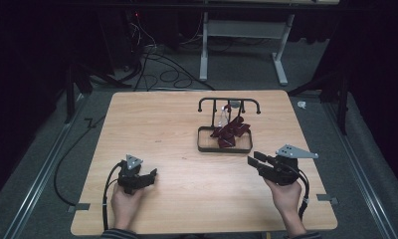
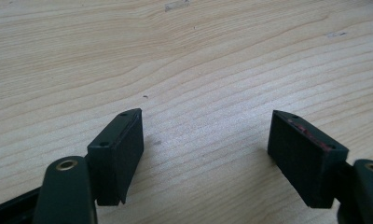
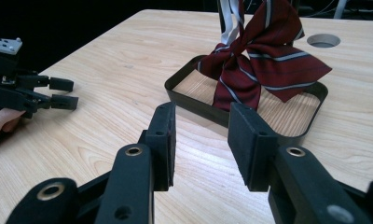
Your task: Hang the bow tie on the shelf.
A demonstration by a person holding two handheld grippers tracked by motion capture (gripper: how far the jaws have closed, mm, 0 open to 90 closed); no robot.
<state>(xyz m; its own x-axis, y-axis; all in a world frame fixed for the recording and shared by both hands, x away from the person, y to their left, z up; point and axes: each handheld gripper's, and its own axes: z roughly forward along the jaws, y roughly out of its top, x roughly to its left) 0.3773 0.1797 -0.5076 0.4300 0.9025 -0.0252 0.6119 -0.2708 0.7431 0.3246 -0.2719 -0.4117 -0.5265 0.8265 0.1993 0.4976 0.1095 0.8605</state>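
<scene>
Right claw [image 1: 253, 159] parted by a moderate gap, nothing between the jaws, hovering low over the bench [image 1: 162, 129]. Straight ahead of that claw and a little to the left across the high view: a dark red striped necktie [image 1: 230, 130], bunched in a black tray [image 1: 203, 147] and draped up over the black rack [image 1: 229, 101] standing at the tray's far side. Seen along the right claw's own jaws [image 3: 198, 140], tie [image 3: 264, 60] dead ahead and slightly higher, tray rim [image 3: 194, 105] lying between jaw tips and cloth, near but not touching. No clean long axis to the tie: folded and knotted into a heap, loose ends splayed, one strand rising toward the rack.

Left claw [image 1: 146, 177] spread wide, empty, pointed down at bare wood [image 2: 203, 135]; tie well apart from it, off to its right and farther out.

Likely judgement: right claw much the nearer and already aimed, so the reach probably falls to it, forward and up over the near rim, then closing on the raised fold rather than the flat ends. Left claw better kept for steadying the tray.
</scene>
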